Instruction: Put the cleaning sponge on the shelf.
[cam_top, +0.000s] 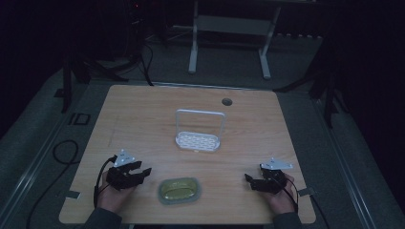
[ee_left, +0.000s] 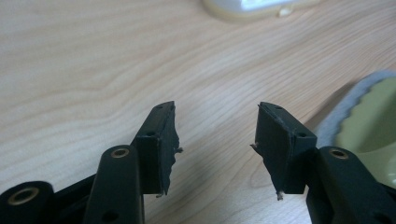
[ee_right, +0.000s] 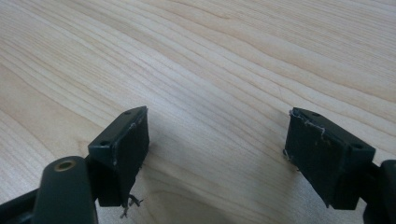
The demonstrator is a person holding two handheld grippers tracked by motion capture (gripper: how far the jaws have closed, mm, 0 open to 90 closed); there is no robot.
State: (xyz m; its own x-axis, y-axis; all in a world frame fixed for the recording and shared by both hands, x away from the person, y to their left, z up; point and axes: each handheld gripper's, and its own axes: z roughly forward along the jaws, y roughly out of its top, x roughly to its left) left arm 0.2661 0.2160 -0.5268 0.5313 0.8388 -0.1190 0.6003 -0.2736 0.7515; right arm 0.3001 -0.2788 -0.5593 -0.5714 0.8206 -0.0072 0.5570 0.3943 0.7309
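A yellow-green dish with a grey scalloped rim (cam_top: 179,190) lies near the table's front edge, between my two hands. Behind it, mid-table, stands a white rack with a tall wire handle (cam_top: 198,132). My left gripper (cam_top: 142,168) rests left of the dish, open, with bare wood between its jaws (ee_left: 215,130). The dish's edge (ee_left: 369,121) shows at the right of the left gripper view, and the rack's base (ee_left: 252,5) at its top. My right gripper (cam_top: 249,180) rests right of the dish, open over bare wood (ee_right: 217,140).
The wooden table (cam_top: 143,119) has a round cable hole (cam_top: 227,101) at its back edge. Cables trail off the table's left side onto the floor (cam_top: 62,152). A white desk frame (cam_top: 229,38) stands on the floor beyond the table.
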